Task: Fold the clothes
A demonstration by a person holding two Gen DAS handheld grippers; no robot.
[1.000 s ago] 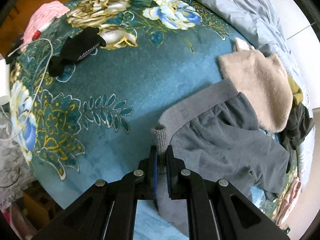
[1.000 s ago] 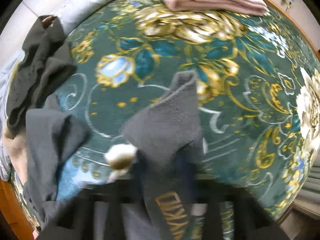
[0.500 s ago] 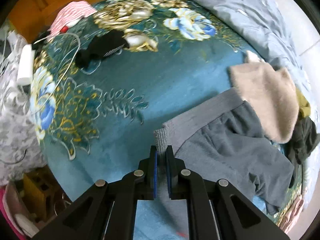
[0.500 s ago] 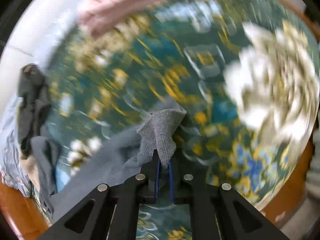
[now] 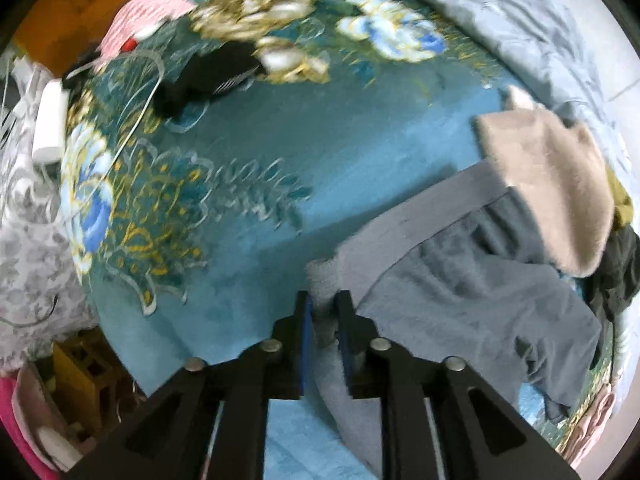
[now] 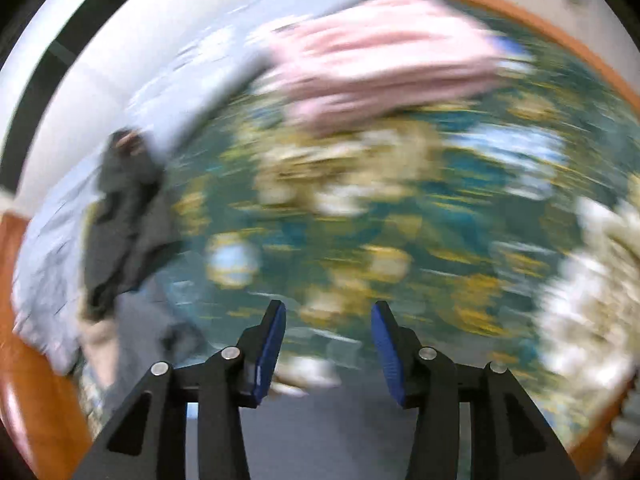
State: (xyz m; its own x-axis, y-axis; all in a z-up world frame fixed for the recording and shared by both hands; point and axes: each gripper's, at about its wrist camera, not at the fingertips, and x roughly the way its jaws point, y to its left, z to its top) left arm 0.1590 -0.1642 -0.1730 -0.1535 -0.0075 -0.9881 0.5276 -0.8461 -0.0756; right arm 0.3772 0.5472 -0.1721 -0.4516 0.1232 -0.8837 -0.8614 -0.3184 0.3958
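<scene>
Left gripper point(image 5: 323, 300): points straight down at the bed; its jaws have just been opening, and a corner of the grey trousers' point(image 5: 460, 300) waistband sits between them, the pads slightly apart from the cloth, so the grip looks released.
Right gripper point(image 6: 328, 312): jaws have just been opening and stand well apart, nothing between them; the view is heavily blurred.
Grey trousers: lie spread on the teal floral blanket point(image 5: 248, 148), waistband toward the blanket's middle, legs trailing to the right.
Beige garment point(image 5: 552, 184): overlaps the trousers' far edge.
Black garment point(image 5: 208, 76): lies apart, near the blanket's far left.
Pink folded cloth point(image 6: 384, 60): rests at the far end of the blanket in the right view.
Dark clothes point(image 6: 120, 216): heaped at the left edge.
</scene>
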